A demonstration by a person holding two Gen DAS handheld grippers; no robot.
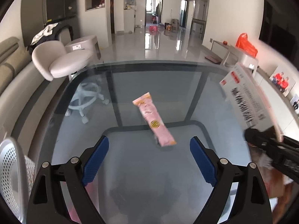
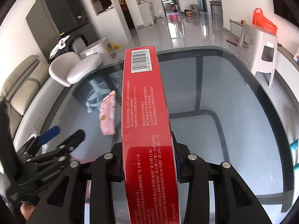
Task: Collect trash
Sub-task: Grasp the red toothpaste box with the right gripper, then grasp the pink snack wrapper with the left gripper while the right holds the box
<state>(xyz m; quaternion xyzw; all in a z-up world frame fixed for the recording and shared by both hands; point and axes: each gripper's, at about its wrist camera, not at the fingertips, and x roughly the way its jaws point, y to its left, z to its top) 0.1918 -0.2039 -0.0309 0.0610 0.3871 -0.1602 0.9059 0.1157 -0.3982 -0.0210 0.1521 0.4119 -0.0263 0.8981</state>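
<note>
The left tongs (image 1: 149, 160) stood wide open and empty above the glass counter (image 1: 186, 85), with the pink wrapper (image 1: 154, 119) lying flat just ahead of the pads. The right tongs (image 2: 149, 160) were clamped on a red box (image 2: 145, 112), held up off the glass. The likely trouble: a thin, flat wrapper on slick glass could skid away or slip under the pads as they closed. The long box, gripped at one end, might also swing into the left tongs.
</note>
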